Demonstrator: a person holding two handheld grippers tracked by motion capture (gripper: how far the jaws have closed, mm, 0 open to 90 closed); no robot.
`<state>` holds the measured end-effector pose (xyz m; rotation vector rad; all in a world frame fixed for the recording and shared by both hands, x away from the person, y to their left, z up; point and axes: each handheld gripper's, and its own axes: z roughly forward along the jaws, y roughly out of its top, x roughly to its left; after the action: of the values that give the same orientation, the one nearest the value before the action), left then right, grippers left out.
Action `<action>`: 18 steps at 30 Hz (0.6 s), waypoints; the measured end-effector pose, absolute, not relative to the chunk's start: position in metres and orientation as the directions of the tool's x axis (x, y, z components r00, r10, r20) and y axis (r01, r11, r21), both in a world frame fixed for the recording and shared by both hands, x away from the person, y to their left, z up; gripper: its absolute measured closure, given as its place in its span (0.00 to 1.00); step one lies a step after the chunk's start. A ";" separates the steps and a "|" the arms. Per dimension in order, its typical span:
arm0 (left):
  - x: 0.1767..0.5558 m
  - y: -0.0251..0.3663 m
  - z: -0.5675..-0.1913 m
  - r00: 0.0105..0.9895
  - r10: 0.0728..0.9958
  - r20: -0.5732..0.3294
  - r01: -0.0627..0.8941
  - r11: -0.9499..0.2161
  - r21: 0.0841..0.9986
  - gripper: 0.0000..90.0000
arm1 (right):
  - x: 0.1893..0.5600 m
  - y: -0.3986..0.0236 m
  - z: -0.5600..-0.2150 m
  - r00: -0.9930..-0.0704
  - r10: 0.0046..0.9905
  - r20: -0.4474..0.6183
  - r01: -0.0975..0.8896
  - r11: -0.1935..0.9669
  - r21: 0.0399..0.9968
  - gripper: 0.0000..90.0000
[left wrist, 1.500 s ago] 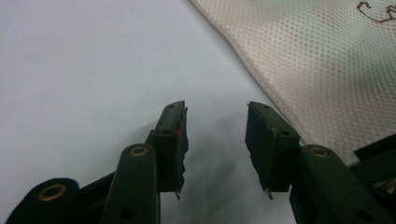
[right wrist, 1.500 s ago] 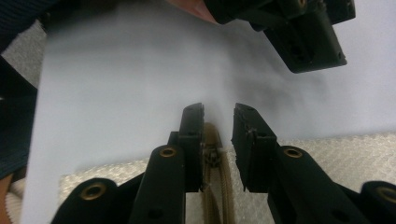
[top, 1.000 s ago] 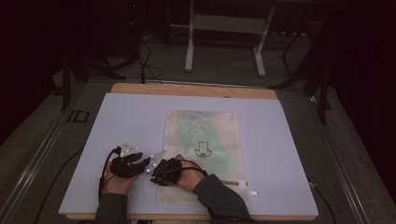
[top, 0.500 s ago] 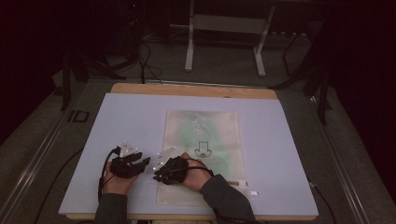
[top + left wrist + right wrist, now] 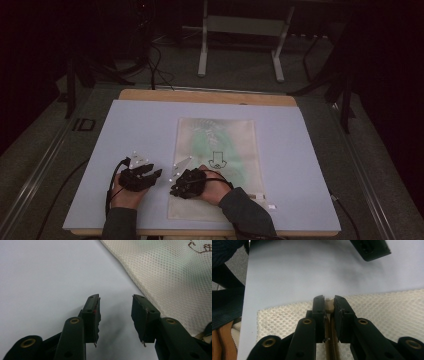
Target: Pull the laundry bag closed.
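Mesh laundry bag (image 5: 216, 165) flat on pale table (image 5: 300, 150), centre-right, near edge. R gripper (image 5: 329, 305) at bag's 7 o'clock corner, jaws nearly shut, pinching zipper pull (image 5: 329, 305) on zip track (image 5: 329, 340). L gripper (image 5: 115, 315) just off bag's 9 o'clock edge, jaws apart, nothing between, over bare table.

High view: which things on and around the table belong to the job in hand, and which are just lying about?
In the job:
- mesh bag, flat on the table
- zipper pull, pinched by the right gripper
- left gripper, open beside the bag's edge

Lying about:
- metal stand on the floor beyond the table
- cables on the floor
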<state>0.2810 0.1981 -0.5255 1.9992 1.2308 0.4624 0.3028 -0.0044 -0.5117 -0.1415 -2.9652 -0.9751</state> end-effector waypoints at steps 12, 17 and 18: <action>0.278 0.192 -0.524 0.524 0.848 -0.084 0.603 -0.299 0.740 0.73 | 0.301 -0.011 -0.519 -0.995 0.087 0.041 0.094 0.802 0.590 0.91; 0.275 0.187 -0.522 0.567 0.816 -0.112 0.596 -0.312 0.740 0.90 | 0.299 -0.011 -0.520 -0.996 0.083 0.024 0.081 0.801 0.593 0.91; 0.274 0.186 -0.522 0.578 0.808 -0.115 0.594 -0.320 0.738 0.90 | 0.299 -0.011 -0.520 -0.996 0.083 0.020 0.079 0.801 0.593 0.91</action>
<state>0.2740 0.1855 -0.5215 2.0391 1.1146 0.3540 0.2988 -0.0107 -0.5203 -0.1343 -2.9876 -0.9838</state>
